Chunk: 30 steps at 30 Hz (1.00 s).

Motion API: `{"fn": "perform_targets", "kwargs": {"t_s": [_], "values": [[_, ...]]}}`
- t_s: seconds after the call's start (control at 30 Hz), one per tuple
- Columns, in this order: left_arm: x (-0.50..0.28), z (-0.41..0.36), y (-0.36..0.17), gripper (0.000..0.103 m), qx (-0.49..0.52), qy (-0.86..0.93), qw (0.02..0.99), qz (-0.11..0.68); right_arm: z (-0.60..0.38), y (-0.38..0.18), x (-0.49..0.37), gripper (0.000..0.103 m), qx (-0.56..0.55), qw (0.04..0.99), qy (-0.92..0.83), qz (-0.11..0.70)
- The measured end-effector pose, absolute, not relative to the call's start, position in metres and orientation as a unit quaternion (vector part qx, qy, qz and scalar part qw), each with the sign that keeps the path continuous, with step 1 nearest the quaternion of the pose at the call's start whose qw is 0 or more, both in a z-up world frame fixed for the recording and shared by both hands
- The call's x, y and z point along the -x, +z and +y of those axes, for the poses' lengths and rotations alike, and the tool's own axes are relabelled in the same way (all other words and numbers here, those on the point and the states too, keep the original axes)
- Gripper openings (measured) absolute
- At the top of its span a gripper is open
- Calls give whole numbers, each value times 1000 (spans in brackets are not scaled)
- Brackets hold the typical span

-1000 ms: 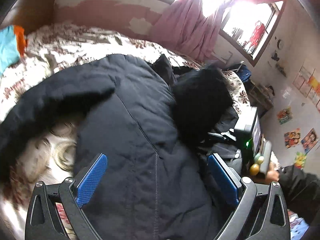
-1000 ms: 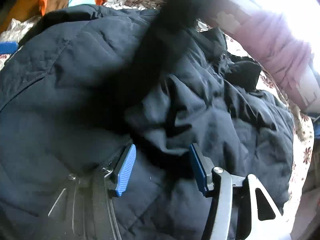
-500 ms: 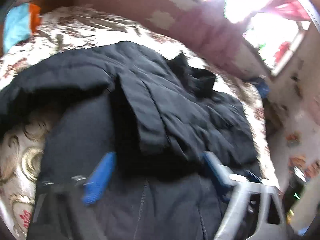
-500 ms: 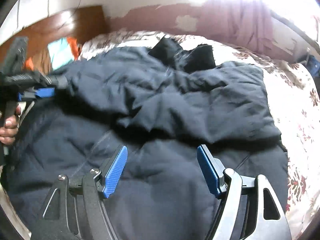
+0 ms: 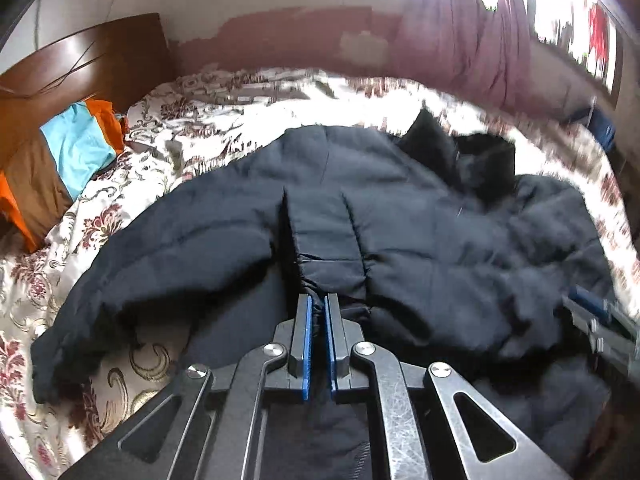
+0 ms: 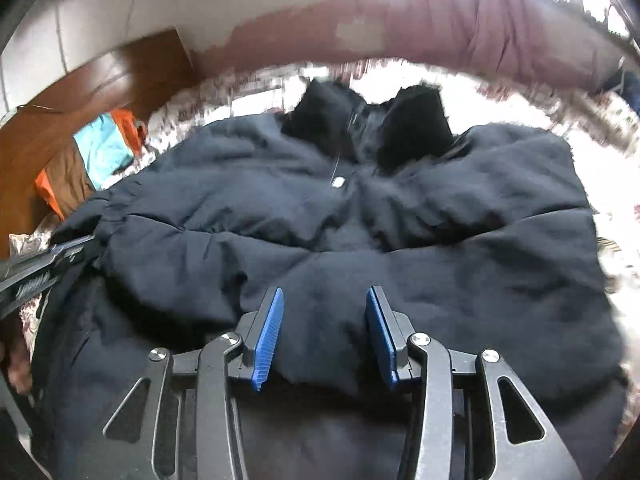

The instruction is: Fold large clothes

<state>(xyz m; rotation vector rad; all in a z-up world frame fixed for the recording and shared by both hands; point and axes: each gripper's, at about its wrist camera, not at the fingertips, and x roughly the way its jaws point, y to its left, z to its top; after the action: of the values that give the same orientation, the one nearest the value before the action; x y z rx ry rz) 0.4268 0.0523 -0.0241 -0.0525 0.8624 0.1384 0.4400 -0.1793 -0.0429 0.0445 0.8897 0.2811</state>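
Dark navy padded jacket (image 5: 420, 232) lies spread across the bed (image 5: 208, 128), its black collar (image 6: 404, 128) toward the far wall and its bulk folded over itself into a thick ridge. At the near edge of that ridge, the left hand-held gripper (image 5: 319, 312) has its blue pads nearly together, pinching a gathered cuff-like fold of the jacket directly ahead of the camera; the fabric bunches between the fingers. Over on the jacket's other side, the right hand-held gripper (image 6: 324, 324) sits with its blue pads moderately apart, a rounded bulge of the jacket's folded edge lying between them; the pads flank the cloth without visibly squeezing it. In the right wrist view the left tool shows blurred at the jacket's left edge. A floral bedsheet (image 5: 120, 208) shows around the jacket, with a turquoise, orange and brown pillow (image 5: 76, 152) against the wooden headboard (image 5: 80, 64)
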Motion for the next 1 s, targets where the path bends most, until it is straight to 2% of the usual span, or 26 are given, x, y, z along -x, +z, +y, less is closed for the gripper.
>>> {"fn": "perform_targets", "kwargs": {"t_s": [0.2,0.27,0.3,0.37,0.4,0.43,0.47,0.5,0.77,0.8,1.0], "values": [[-424,74,-30,13,73,31,903,423,-162,-73,-449,40,2,887,119,446],[-423,75,-30,19,91,18,899,427,-164,-75,-446,40,-8,891,122,438],[-418,77,-30,25,103,5,898,428,-165,-76,-443,42,-15,893,125,431],[-408,81,-30,44,127,-22,897,422,-168,-75,-437,50,-21,899,127,418],[-402,83,-30,66,143,-33,899,414,-167,-72,-432,63,-17,904,125,408],[-394,86,-30,83,165,-46,900,401,-164,-67,-427,80,-6,911,120,395],[-379,91,-29,88,195,-60,902,380,-163,-60,-422,86,3,915,118,386],[-369,94,-28,90,209,-67,903,369,-159,-53,-415,90,14,919,119,375],[-300,161,-49,95,303,-78,897,313,-122,0,-376,91,60,926,124,351],[-291,177,-56,103,319,-61,896,304,-116,5,-376,91,60,926,125,351],[-289,257,-68,103,401,1,869,292,-67,27,-388,91,24,926,115,358]]}}
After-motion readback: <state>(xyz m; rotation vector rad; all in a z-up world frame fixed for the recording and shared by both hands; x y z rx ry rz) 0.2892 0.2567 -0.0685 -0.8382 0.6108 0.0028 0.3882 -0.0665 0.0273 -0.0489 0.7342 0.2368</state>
